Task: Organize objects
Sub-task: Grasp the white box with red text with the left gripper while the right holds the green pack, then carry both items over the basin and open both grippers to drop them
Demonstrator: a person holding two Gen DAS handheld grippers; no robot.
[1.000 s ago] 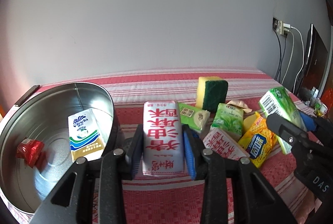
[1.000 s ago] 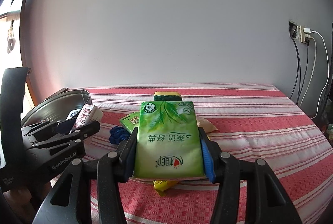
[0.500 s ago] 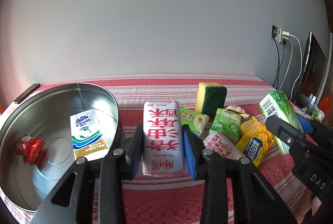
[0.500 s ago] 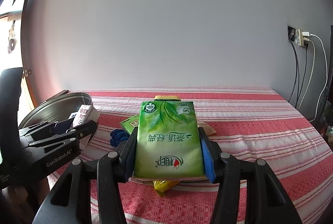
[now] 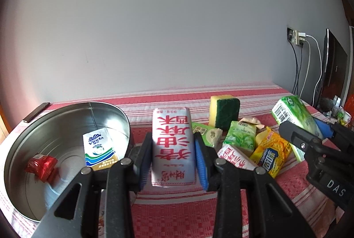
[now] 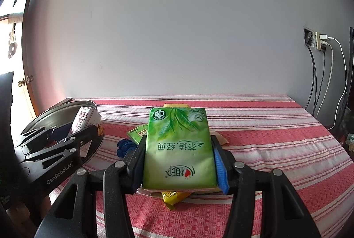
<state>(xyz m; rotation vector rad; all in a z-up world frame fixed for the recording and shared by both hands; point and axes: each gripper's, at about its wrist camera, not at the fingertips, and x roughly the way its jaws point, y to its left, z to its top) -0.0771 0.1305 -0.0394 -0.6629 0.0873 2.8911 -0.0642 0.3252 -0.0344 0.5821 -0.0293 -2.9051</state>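
Observation:
My left gripper [image 5: 173,157] is shut on a white tissue pack with red characters [image 5: 172,145], held above the cloth just right of the round metal tin [image 5: 106,108]. Inside the tin lie a Vinda tissue pack [image 5: 99,149] and a red foil candy [image 5: 42,166]. My right gripper [image 6: 179,160] is shut on a green tissue pack [image 6: 179,145], held over the pile of items; the same pack [image 5: 296,114] shows at the right of the left wrist view. In the right wrist view the left gripper [image 6: 55,145] and its white pack [image 6: 83,122] hang by the tin [image 6: 66,108].
On the red striped cloth [image 5: 177,211] lies a pile: a yellow-green sponge [image 5: 224,112], small green packs [image 5: 240,135], a yellow packet [image 5: 271,153], another white-red pack [image 5: 234,160]. A blue thing [image 6: 125,146] lies beside it. Cables and a socket [image 6: 318,41] hang on the right wall.
The left wrist view has tilted up a little, so the tin and pile sit slightly lower in it. Both packs stay gripped; the right gripper has not moved.

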